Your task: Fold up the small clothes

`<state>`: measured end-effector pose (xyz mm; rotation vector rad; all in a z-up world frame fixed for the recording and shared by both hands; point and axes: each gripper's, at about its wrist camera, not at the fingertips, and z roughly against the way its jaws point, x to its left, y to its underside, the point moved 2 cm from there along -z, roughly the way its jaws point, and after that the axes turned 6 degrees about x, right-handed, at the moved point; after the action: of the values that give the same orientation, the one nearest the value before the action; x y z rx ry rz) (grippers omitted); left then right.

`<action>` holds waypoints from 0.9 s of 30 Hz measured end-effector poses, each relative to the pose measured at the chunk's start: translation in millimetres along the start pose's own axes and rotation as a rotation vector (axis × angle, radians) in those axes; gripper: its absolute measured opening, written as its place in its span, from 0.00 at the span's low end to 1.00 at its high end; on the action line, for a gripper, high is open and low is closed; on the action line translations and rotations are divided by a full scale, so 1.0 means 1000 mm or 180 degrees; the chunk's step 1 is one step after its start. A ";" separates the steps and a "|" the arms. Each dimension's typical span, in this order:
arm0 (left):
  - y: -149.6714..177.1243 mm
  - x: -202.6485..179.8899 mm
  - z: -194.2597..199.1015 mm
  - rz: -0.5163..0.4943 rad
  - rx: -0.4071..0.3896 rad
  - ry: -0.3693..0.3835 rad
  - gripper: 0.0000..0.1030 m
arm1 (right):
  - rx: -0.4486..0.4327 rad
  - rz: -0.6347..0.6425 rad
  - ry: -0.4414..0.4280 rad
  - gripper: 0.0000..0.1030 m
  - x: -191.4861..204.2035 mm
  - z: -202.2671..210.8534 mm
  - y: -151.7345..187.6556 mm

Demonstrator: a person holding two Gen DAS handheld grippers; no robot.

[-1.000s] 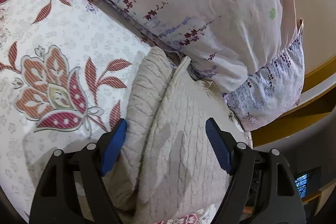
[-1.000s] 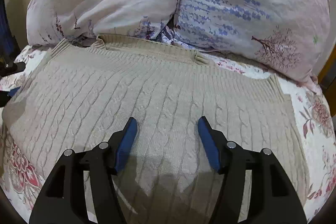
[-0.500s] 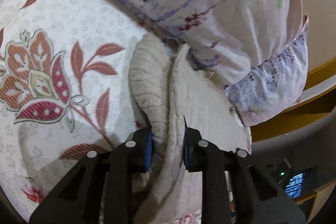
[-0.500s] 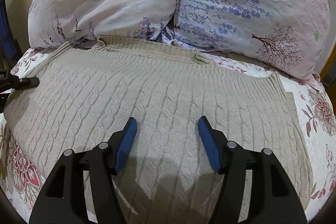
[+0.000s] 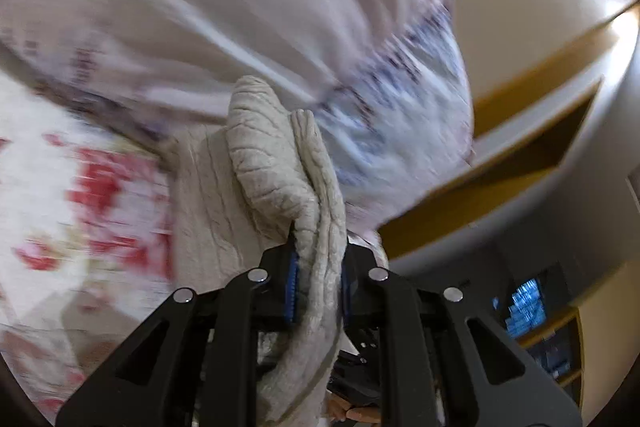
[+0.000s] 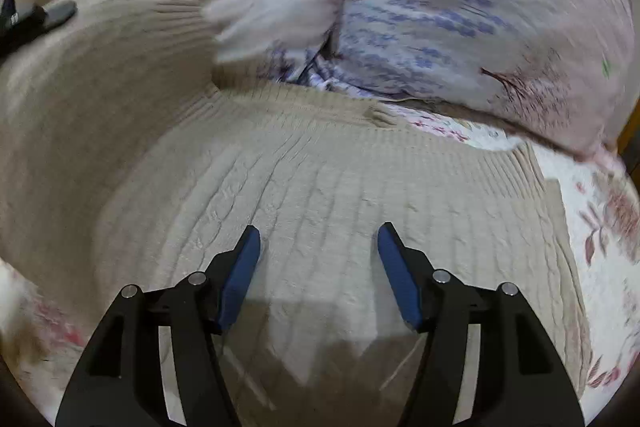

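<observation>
A beige cable-knit sweater (image 6: 320, 195) lies spread on a floral bedsheet (image 6: 600, 227). My left gripper (image 5: 318, 281) is shut on the sweater's left edge (image 5: 276, 163) and holds it lifted off the bed; the raised flap (image 6: 100, 67) shows at the left of the right wrist view, with the left gripper's tip (image 6: 36, 17) beside it. My right gripper (image 6: 318, 267) is open and empty, just above the middle of the sweater, blue pads (image 6: 240, 275) apart.
Two floral pillows (image 6: 460, 7) lean against the head of the bed right behind the sweater. A wooden headboard ledge (image 5: 520, 155) and a small lit screen (image 5: 524, 307) show past the pillows in the left wrist view.
My left gripper closed on the sweater's left edge and has lifted it up off the bed and over toward the right. The right gripper has stayed open over the sweater.
</observation>
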<state>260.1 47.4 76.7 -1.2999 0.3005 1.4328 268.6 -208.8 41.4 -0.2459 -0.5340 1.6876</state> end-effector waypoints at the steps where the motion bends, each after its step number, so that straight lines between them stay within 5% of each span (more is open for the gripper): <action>1: 0.003 -0.011 -0.013 -0.0058 0.0050 0.0057 0.15 | -0.0075 -0.0082 -0.0009 0.61 -0.010 0.008 0.001; 8: 0.034 -0.051 -0.096 -0.0271 0.0356 0.0186 0.14 | -0.0259 -0.0673 0.0356 0.61 -0.103 0.050 0.026; 14: 0.077 -0.045 -0.178 -0.0217 0.1023 0.0091 0.20 | -0.0164 -0.1187 0.0277 0.61 -0.153 0.056 0.045; 16: 0.082 -0.055 -0.175 -0.0297 0.1112 0.0263 0.34 | -0.0166 -0.1258 0.0146 0.61 -0.159 0.061 0.045; 18: 0.076 -0.068 -0.154 -0.0441 0.1025 0.0382 0.69 | -0.0166 -0.1334 -0.0060 0.61 -0.162 0.065 0.042; 20: 0.067 -0.074 -0.129 -0.0567 0.0811 0.0343 0.78 | -0.0152 -0.1472 -0.0476 0.61 -0.167 0.064 0.036; 24: 0.043 -0.055 -0.081 -0.0622 0.0256 -0.0423 0.82 | 0.0081 -0.1776 -0.1263 0.61 -0.168 0.051 0.026; 27: 0.038 -0.029 -0.074 -0.0510 0.0221 -0.0848 0.81 | 0.0289 -0.1838 -0.1439 0.61 -0.163 0.037 0.023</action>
<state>261.0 -38.2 55.8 -1.0383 0.0656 1.4256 263.5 -377.2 40.5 0.3416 -0.7731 1.1896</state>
